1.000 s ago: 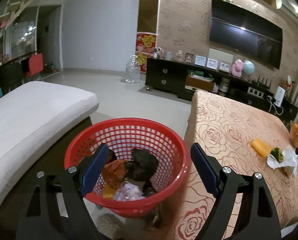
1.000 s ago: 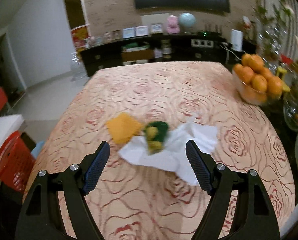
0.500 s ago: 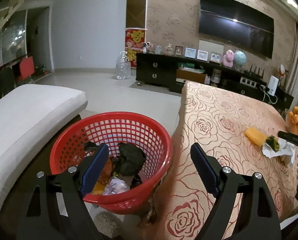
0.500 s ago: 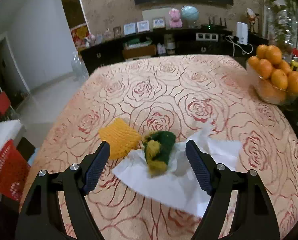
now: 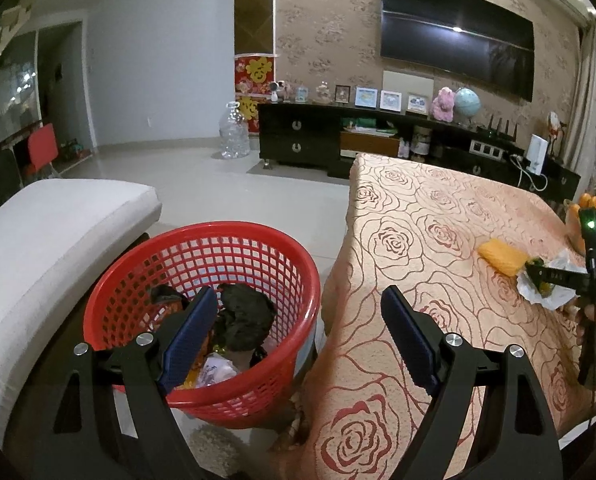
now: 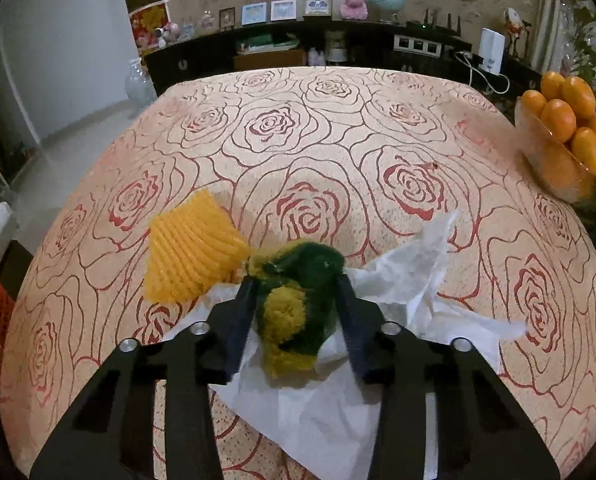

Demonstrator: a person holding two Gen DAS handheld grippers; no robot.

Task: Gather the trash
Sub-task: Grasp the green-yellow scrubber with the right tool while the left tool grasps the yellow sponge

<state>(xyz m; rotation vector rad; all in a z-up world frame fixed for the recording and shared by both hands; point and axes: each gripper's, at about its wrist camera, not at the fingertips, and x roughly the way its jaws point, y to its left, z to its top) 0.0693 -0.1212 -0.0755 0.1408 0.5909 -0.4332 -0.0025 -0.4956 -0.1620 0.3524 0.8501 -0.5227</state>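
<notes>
A green and yellow scrap lies on a crumpled white tissue on the rose-patterned table. My right gripper is closing its jaws on the scrap, and both pads press its sides. A yellow foam net lies just left of it. In the left wrist view, my left gripper hangs open and empty over the near rim of the red trash basket, which holds dark and pale scraps. That view also shows the right gripper at the far right.
A glass bowl of oranges stands at the table's right edge. A white cushioned bench lies left of the basket. A dark TV cabinet and a large water bottle stand across the tiled floor.
My right gripper moved down onto the scrap and its jaws came together around it. The left gripper shifted slightly; the basket sits a little further left in its view.
</notes>
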